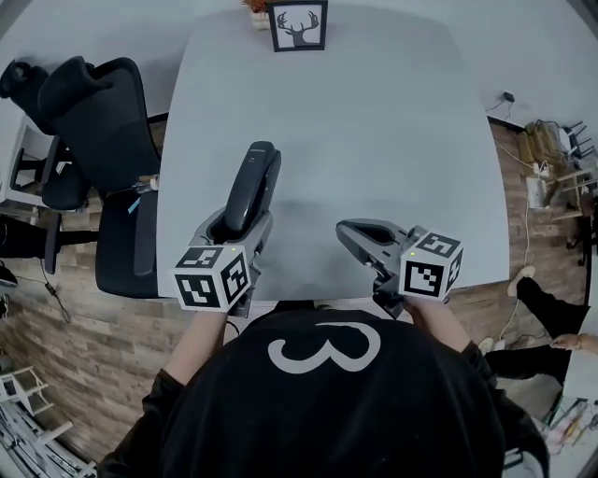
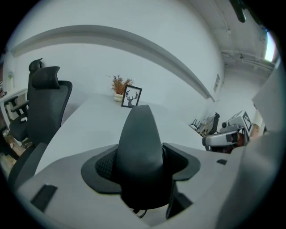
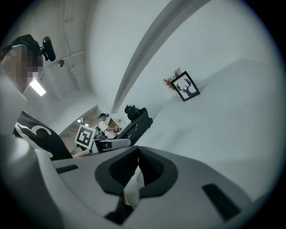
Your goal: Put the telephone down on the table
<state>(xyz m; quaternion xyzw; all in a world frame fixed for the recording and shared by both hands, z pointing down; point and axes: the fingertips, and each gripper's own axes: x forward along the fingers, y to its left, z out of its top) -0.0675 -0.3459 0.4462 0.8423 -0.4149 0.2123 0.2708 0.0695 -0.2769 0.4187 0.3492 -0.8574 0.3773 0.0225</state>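
The telephone is a dark grey handset. My left gripper is shut on its near end, and the handset points away from me over the near left part of the white table. Whether it touches the tabletop I cannot tell. In the left gripper view the handset fills the gap between both black pads. My right gripper hovers at the table's near right, jaws pointing left. Its pads meet with nothing between them.
A framed deer picture and a small dried plant stand at the table's far edge. Black office chairs sit to the left of the table. Cables and clutter lie on the floor at the right.
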